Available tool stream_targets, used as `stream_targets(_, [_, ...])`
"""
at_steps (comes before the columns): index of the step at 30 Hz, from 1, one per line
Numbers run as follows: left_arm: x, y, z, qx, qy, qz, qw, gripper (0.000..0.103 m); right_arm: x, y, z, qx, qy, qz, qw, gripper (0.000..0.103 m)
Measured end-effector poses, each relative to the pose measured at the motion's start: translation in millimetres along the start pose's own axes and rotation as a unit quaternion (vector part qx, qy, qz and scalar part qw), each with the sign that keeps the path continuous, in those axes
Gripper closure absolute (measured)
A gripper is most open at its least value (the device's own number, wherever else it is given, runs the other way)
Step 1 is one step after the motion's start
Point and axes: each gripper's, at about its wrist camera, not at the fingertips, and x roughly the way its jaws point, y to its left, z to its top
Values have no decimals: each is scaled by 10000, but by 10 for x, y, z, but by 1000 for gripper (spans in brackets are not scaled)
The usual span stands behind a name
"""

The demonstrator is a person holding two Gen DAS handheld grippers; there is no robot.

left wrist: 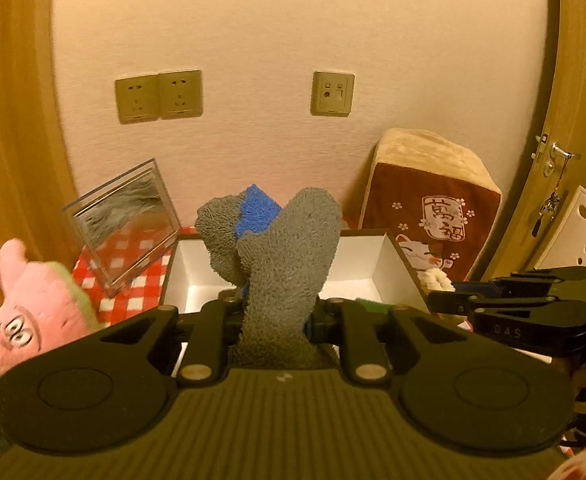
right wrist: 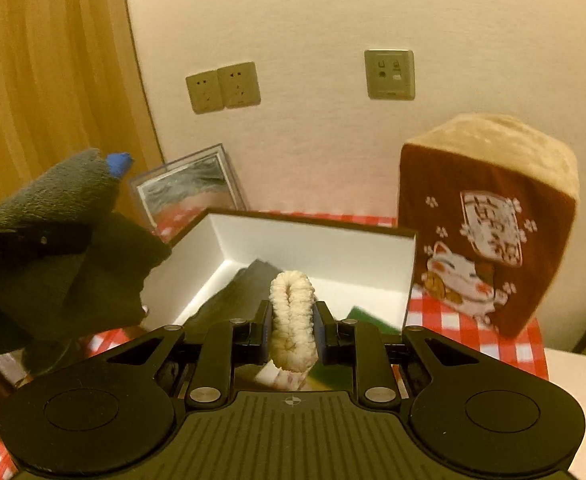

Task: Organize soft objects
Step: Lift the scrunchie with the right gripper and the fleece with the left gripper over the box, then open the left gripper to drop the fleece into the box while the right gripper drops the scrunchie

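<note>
My left gripper (left wrist: 278, 316) is shut on a fuzzy grey sock with a blue heel (left wrist: 285, 252), which stands up between the pads above the white box (left wrist: 377, 264). In the right wrist view that grey sock (right wrist: 53, 196) hangs at the left edge, held by the left gripper (right wrist: 17, 240). My right gripper (right wrist: 293, 322) is shut on a folded cream fuzzy sock (right wrist: 293, 312), held over the near side of the open white box (right wrist: 313, 248). Dark and green items (right wrist: 253, 280) lie inside the box. The right gripper (left wrist: 453, 300) shows at the right of the left wrist view.
A red-checked cloth (right wrist: 473, 332) covers the table. A brown lucky-cat cushion (right wrist: 489, 224) leans on the wall at the right, a clear picture frame (left wrist: 125, 224) at the left. A pink plush toy (left wrist: 33, 312) lies at the left. Wall sockets (left wrist: 159, 96) are behind.
</note>
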Motion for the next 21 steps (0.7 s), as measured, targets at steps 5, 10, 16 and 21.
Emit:
stream_targets(5, [388, 53, 133, 41, 210, -98, 9997, 86, 281, -104, 154, 62, 98, -48, 9999, 81])
stream_targets(10, [780, 94, 184, -32, 496, -171, 9986, 86, 566, -228, 201, 114, 270, -156, 9994, 81])
stream_targets(16, [1142, 97, 241, -88, 698, -224, 9973, 86, 838, -385, 241, 197, 441, -235, 9986, 81])
stream_targets(21, [1368, 94, 268, -72, 797, -307, 9963, 83, 957, -458, 267, 221, 506, -266, 9981, 81])
